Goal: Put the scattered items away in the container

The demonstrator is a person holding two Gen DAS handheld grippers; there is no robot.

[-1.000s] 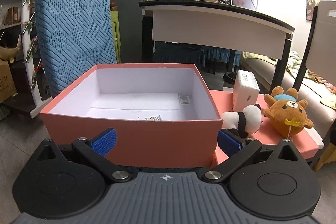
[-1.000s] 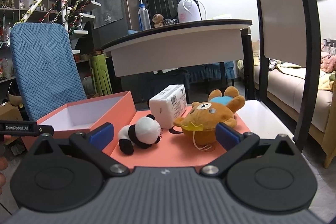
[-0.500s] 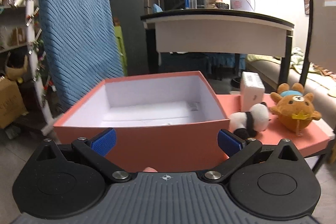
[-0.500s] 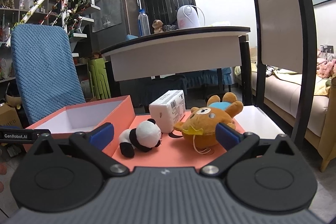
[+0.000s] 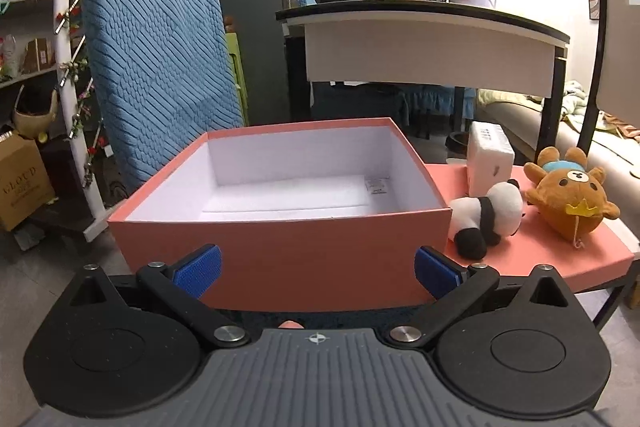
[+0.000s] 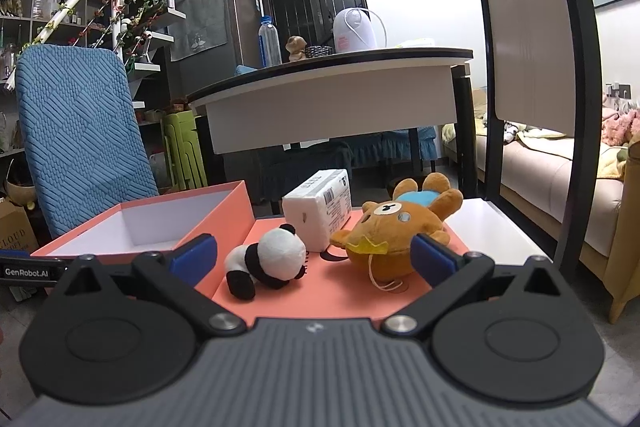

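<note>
A salmon-pink box (image 5: 280, 251) (image 6: 224, 203) with a white inside stands open and holds only small paper labels. To its right, on the flat pink lid (image 5: 560, 259) (image 6: 320, 291), lie a panda plush (image 5: 488, 215) (image 6: 272, 259), a brown bear plush (image 5: 572, 195) (image 6: 396, 235) and a white tissue pack (image 5: 490, 159) (image 6: 320, 211). My left gripper (image 5: 318, 269) is open just in front of the box's near wall. My right gripper (image 6: 312, 259) is open, short of the panda and bear.
A blue padded chair back (image 5: 152, 47) rises behind the box on the left. A dark-topped desk (image 5: 424, 27) with a bottle stands beyond. A tall chair back (image 6: 540, 67) and a sofa (image 6: 560, 179) are at the right. A cardboard carton (image 5: 24, 179) sits far left.
Both grippers have pulled back and lifted slightly, so the box and the toys sit lower and further off. Both stay open. The toys have not moved.
</note>
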